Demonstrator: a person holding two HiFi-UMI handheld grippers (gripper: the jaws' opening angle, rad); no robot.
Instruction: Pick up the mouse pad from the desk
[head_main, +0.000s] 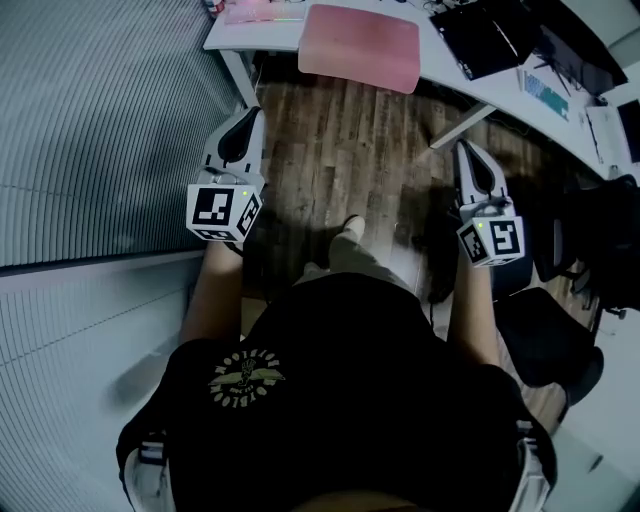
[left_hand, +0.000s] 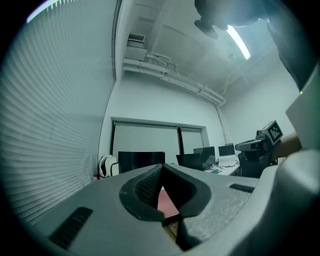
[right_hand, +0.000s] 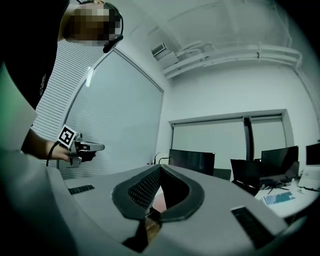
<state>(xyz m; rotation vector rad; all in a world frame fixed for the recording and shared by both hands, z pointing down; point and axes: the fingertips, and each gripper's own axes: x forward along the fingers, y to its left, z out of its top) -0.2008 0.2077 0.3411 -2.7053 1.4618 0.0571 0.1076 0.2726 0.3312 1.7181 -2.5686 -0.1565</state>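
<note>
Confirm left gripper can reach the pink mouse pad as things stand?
Probably yes. The mouse pad lies at the desk's near edge, and nothing stands between it and the left gripper. The fingers are shut, though, so they must open first.

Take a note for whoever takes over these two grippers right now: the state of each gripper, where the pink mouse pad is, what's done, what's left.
Left gripper: shut, empty, held level over the wooden floor, short of the desk.
Right gripper: shut, empty, level, also short of the desk.
Mouse pad: pink, lying flat at the near edge of the white desk, ahead of both grippers and between them.
Done: nothing yet; the pad is untouched.
Left: move up to the desk, open one gripper, probably grip the pad at its near edge, and lift it clear.
</note>
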